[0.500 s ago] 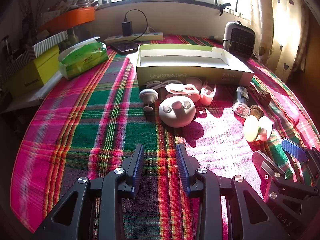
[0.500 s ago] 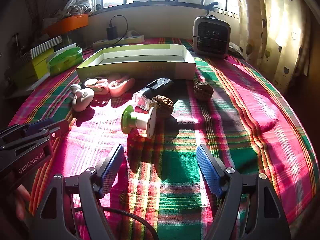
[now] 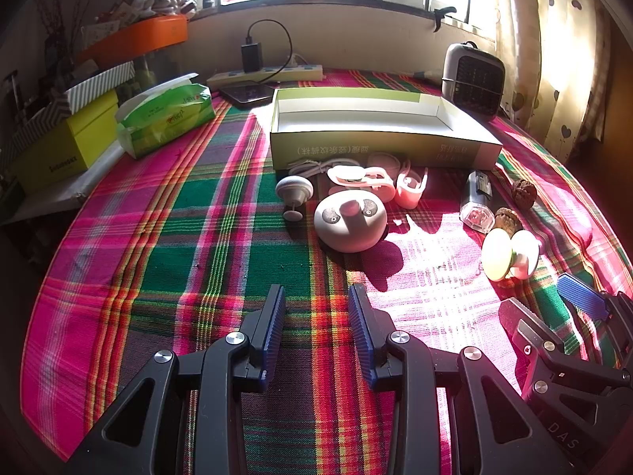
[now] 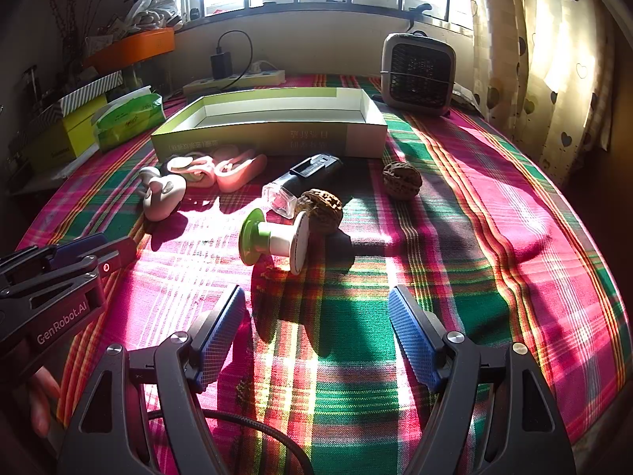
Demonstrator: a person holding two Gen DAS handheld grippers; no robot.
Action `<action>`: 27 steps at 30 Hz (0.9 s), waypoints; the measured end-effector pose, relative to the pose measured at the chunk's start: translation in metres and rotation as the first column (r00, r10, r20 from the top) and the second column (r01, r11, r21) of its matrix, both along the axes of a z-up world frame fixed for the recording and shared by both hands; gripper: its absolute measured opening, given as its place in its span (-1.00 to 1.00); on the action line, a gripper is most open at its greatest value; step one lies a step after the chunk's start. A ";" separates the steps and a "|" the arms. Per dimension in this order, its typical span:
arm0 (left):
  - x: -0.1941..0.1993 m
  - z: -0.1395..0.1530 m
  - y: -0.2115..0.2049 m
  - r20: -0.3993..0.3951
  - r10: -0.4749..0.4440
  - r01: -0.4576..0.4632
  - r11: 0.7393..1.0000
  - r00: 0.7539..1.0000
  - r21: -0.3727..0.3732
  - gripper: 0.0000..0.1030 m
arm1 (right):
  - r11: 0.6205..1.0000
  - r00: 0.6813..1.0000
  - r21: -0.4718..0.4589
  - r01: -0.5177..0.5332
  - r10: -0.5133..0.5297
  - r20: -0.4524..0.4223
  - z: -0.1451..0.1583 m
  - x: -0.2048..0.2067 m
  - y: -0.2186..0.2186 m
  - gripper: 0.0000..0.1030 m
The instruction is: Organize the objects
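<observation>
An empty open cardboard box (image 3: pixel 379 146) (image 4: pixel 269 134) lies at the back of the plaid table. In front of it are a round white device (image 3: pixel 350 223) (image 4: pixel 162 194), a small white mushroom-shaped piece (image 3: pixel 294 190), pink clips (image 3: pixel 364 178), a black-and-clear item (image 3: pixel 476 198) (image 4: pixel 304 182), two walnuts (image 4: pixel 401 180) (image 4: pixel 320 206) and a green-and-white spool (image 3: pixel 510 253) (image 4: pixel 275 239). My left gripper (image 3: pixel 316 287) hovers open short of the round device, nothing between its pads. My right gripper (image 4: pixel 316 291) is wide open just short of the spool, also holding nothing.
A green tissue pack (image 3: pixel 166 118) and a yellow box (image 3: pixel 67 150) sit at the left. A power strip (image 3: pixel 265 75), a phone (image 3: pixel 247 93) and a small heater (image 3: pixel 472 79) stand along the back. A curtain (image 4: pixel 554 59) hangs at the right. A person's fingers (image 4: pixel 39 403) show at the lower left.
</observation>
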State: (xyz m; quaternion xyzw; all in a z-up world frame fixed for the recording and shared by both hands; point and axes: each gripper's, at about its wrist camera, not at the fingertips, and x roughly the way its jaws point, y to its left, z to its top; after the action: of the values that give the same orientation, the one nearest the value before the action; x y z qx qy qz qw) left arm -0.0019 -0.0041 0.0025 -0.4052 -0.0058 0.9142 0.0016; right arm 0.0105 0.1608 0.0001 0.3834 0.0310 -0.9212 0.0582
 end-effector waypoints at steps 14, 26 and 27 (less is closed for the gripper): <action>-0.001 -0.001 -0.001 -0.001 0.000 0.000 1.000 1.000 0.000 -0.40 | 1.000 1.000 0.000 0.000 0.000 0.000 0.000 0.000 0.000 0.46; -0.002 0.003 -0.005 0.005 -0.058 0.058 0.998 0.998 0.006 -0.40 | 0.999 0.999 -0.004 -0.033 0.033 0.023 0.003 -0.003 -0.001 0.46; -0.002 0.003 -0.007 0.008 -0.062 0.061 0.998 0.998 0.016 -0.40 | 0.999 0.999 -0.013 -0.042 0.043 0.027 0.003 -0.004 0.000 0.46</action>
State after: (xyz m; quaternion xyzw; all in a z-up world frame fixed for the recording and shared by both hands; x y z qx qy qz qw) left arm -0.0042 -0.0106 0.0053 -0.4091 -0.0004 0.9119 0.0328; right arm 0.0067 0.1606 0.0036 0.3948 0.0324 -0.9147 0.0806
